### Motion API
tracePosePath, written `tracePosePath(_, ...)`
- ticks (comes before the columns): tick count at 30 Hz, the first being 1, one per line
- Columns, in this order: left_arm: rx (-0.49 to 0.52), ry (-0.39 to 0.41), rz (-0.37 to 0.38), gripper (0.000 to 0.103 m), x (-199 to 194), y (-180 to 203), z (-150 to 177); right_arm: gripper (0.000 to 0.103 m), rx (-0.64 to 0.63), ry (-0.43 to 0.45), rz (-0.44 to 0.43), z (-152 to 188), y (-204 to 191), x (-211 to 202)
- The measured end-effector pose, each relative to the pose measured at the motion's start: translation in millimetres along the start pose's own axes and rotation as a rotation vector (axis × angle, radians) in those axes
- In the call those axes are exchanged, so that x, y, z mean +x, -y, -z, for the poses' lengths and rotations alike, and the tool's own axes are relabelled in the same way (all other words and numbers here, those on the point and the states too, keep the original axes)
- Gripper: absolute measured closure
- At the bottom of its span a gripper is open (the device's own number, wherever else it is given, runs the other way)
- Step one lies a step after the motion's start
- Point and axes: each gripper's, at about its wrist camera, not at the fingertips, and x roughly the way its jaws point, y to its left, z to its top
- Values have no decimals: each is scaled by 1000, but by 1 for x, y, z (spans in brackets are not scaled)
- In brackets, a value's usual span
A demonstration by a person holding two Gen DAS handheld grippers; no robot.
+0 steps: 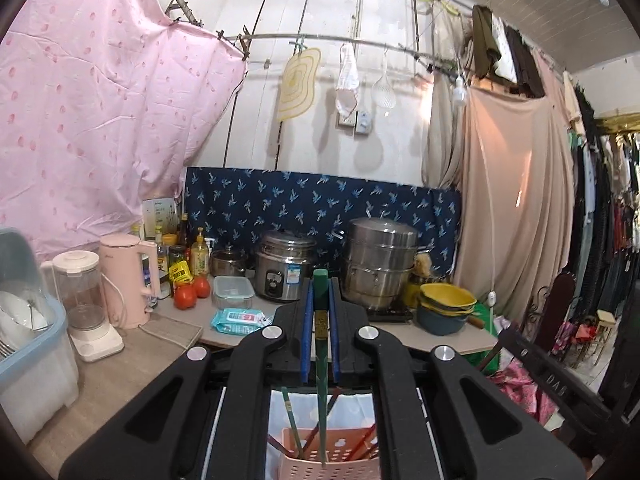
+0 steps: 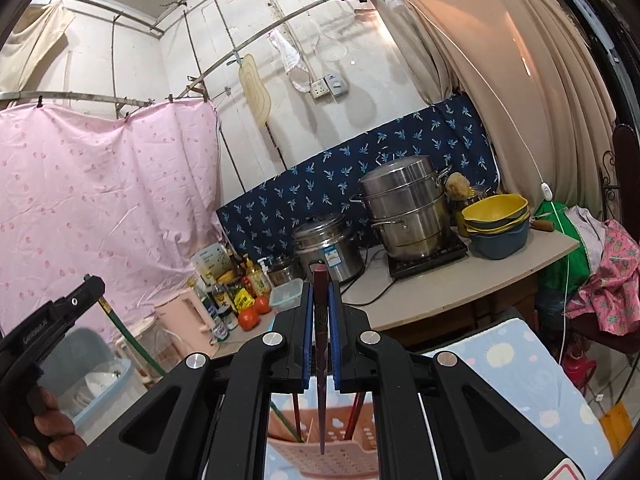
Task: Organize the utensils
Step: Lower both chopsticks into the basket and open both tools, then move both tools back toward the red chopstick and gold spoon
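In the left wrist view, at nine o'clock, a pale blue plastic dish rack point(image 1: 38, 332) holds white plates, and just right of it stand a white blender with a clear jug point(image 1: 86, 304) and a pink electric kettle point(image 1: 128, 280). Two red tomatoes point(image 1: 192, 293) lie on the grey counter point(image 1: 120, 376) near a clear lidded food box point(image 1: 233, 291). At the centre, the left gripper point(image 1: 320, 320) has its blue-padded fingers point(image 1: 307, 320) drawn narrow on a dark green chopstick point(image 1: 321, 360), which stands almost upright with its tip down inside a perforated pink plastic utensil basket point(image 1: 320, 464) at six o'clock (other chopsticks, green and red, already lean in there). Beyond the gripper sit a steel rice cooker point(image 1: 285, 266) and, toward two o'clock, a stacked steel steamer pot point(image 1: 382, 264), with yellow and blue bowls point(image 1: 446, 306) to its right.

In the right wrist view, the left gripper's black body point(image 2: 52, 320) shows at nine o'clock, gripped by a hand point(image 2: 48, 444). At the centre, the right gripper point(image 2: 321, 320) is pinched close on a dark maroon chopstick point(image 2: 321, 380), upright, its tip hanging at the mouth of the same pink basket point(image 2: 324, 452) at six o'clock; I cannot tell whether the tip touches anything. The basket stands on a pale blue spotted cloth point(image 2: 512, 368), which spreads toward four o'clock.
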Motion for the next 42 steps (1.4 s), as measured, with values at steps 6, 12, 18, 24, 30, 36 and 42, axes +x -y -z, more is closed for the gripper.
tracePosePath(6,-1,-47,-12,96,32,-7,15,96,3,-2,17,4,3,30)
tracePosePath(12,-4,-70,-19,96,51,-13,20,96,2,-59,29,22,10,55)
tracePosePath(18,0,-59,-14,96,57,-12,17,96,5,-99,34,36,18,68)
tracePosePath(24,-8,-102,-16,96,69,-12,28,96,-7,-140,38,50,21,76)
tracePosePath(30,-17,-129,-11,96,73,-14,42,91,-6,-148,53,55,25,77)
tracePosePath(36,-34,-138,-21,79,70,-20,49,81,2,-149,64,58,28,71)
tracePosePath(42,-36,-158,-31,78,63,-23,58,77,-14,-154,65,62,26,64)
